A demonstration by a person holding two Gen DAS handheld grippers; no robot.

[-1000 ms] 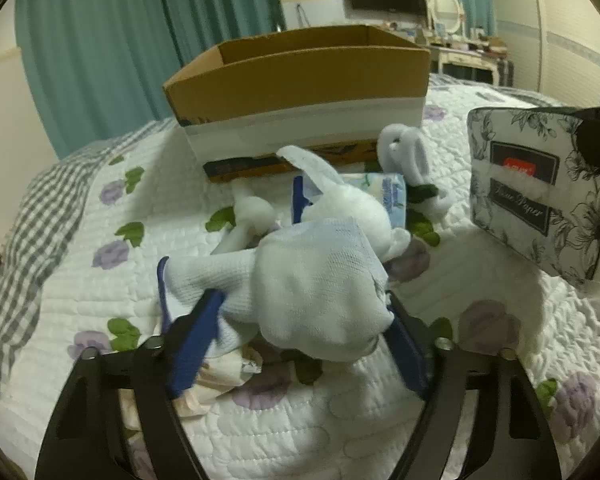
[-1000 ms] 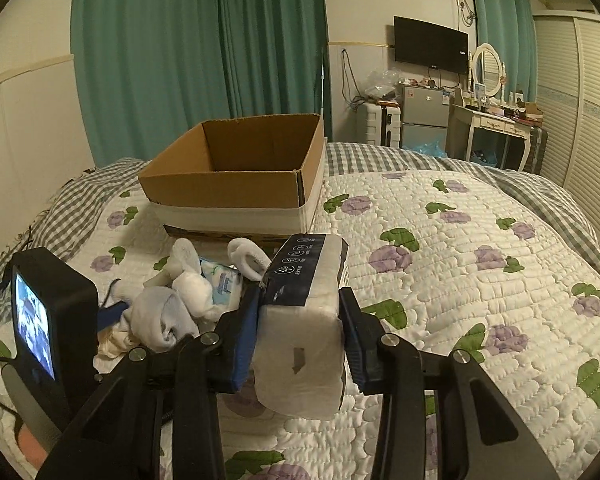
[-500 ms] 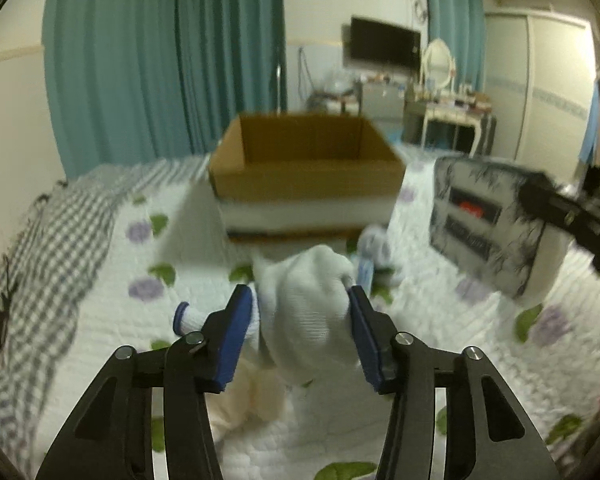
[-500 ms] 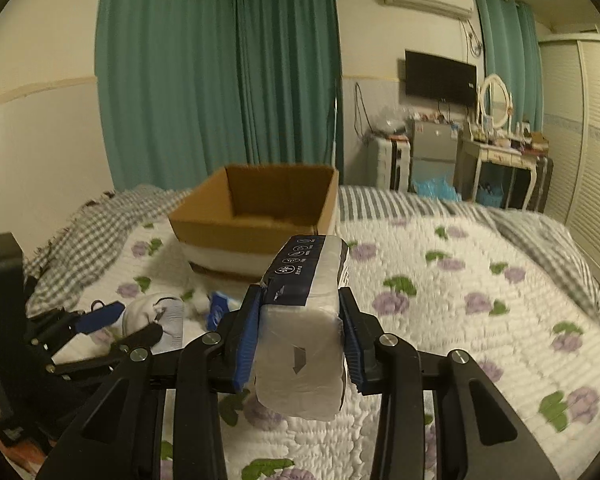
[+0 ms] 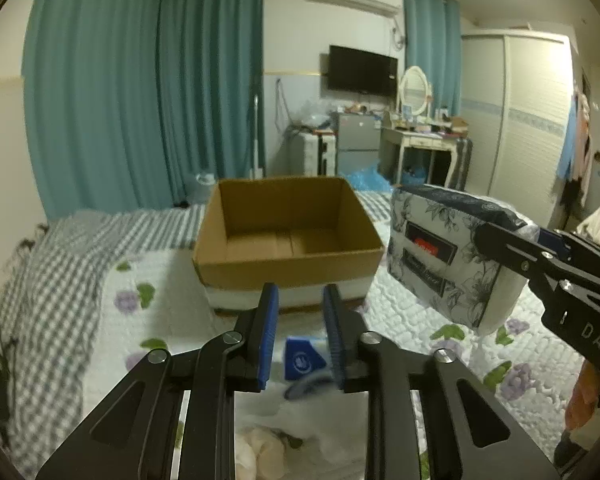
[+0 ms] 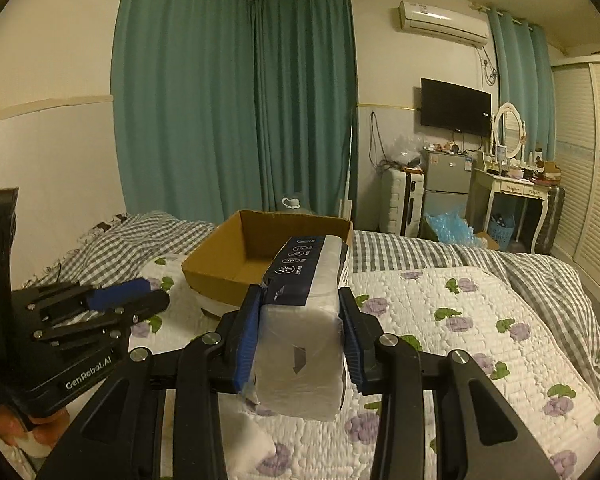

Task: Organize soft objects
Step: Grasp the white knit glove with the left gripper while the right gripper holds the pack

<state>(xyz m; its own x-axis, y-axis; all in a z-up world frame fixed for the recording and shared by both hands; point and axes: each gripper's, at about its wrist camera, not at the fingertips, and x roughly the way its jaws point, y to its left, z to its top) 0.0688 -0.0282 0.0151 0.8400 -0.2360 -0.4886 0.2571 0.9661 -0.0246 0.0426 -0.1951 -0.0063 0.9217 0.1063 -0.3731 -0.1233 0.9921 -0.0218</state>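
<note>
An open, empty cardboard box stands on the quilted bed; it also shows in the right wrist view. My left gripper hangs raised in front of the box with its jaws partly apart and nothing between them. Below it on the bed lie a blue-labelled packet and white and cream soft items. My right gripper is shut on a pack of tissue paper, held in the air right of the box; its floral side shows in the left wrist view.
The bed has a white floral quilt and a grey checked blanket at the left and far side. Teal curtains, a fridge, a dressing table and a wardrobe stand beyond the bed.
My left gripper rose with the white soft toy; now its jaws are narrower and hold nothing. My right gripper rose and moved toward the box, still holding the tissue pack.
</note>
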